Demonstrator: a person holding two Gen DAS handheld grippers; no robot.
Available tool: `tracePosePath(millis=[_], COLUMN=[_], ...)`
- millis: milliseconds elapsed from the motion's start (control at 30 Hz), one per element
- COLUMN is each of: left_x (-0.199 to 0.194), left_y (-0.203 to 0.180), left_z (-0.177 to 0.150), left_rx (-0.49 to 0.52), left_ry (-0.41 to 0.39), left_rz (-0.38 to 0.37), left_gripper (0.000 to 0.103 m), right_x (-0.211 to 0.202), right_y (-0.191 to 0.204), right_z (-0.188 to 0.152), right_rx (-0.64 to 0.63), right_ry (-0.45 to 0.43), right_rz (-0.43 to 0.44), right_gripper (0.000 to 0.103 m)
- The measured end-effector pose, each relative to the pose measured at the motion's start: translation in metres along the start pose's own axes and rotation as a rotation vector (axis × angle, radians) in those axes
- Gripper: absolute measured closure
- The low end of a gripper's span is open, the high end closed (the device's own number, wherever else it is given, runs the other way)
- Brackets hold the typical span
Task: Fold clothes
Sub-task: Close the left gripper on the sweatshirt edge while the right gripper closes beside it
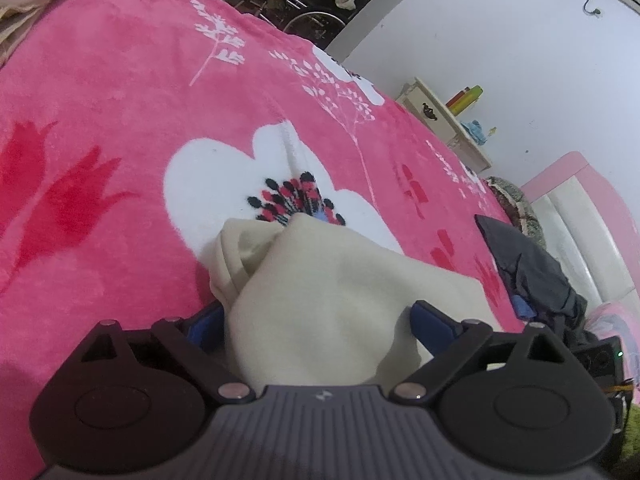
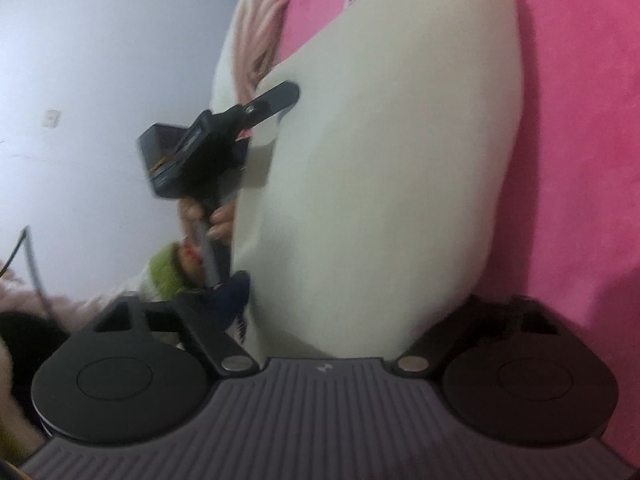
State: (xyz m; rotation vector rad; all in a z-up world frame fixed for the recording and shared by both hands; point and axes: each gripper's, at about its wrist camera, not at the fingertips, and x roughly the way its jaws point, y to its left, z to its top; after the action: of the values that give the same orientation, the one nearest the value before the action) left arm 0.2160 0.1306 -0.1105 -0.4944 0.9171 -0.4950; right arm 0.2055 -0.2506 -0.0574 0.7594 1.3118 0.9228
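A cream garment (image 1: 328,304) lies bunched on the pink flowered blanket (image 1: 120,120), rising to a peak in front of my left gripper (image 1: 320,320). That gripper's blue pads (image 1: 208,324) stand wide apart with the cloth filling the gap. In the right wrist view the same cream garment (image 2: 380,160) spreads over the blanket (image 2: 580,120) and covers the gap of my right gripper (image 2: 360,312), whose fingers are also spread wide. The left gripper (image 2: 224,140) shows there at the garment's left edge, held by a hand (image 2: 220,220). The view is blurred.
A dark garment (image 1: 524,268) lies at the blanket's right edge, near a pink and white headboard (image 1: 576,208). A white nightstand (image 1: 440,120) stands by the wall, and a wheelchair (image 1: 312,20) beyond the bed. Pale pink cloth (image 2: 260,32) lies behind the cream garment.
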Motion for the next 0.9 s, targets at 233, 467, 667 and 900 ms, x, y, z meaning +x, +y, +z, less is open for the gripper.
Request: tracePosePath(millis=[233, 467, 667, 900], left_x=[-0.006, -0.027, -0.046, -0.075], left_y=[-0.002, -0.019, -0.03, -0.043], left_z=[-0.003, -0.002, -0.004, 0.006], left_rx=[-0.054, -0.004, 0.002, 0.009], left_ry=[-0.021, -0.061, -0.111, -0.186], left_rz=[0.004, -0.022, -0.043, -0.047], left_gripper=[0.046, 0.063, 0.066, 0.066], right_x=[0.002, 0.007, 0.008, 0.008], right_y=[0.015, 0.041, 0.052, 0.055], right_z=[-0.006, -0.004, -0.005, -0.003], right_rx=[-0.024, -0.125, -0.201, -0.264], right_ry=[-0.05, -0.088, -0.113, -0.124], right_rz=[-0.107, -0.191, -0.201, -0.176], right_gripper=[0.046, 0.054, 0.056, 0.057])
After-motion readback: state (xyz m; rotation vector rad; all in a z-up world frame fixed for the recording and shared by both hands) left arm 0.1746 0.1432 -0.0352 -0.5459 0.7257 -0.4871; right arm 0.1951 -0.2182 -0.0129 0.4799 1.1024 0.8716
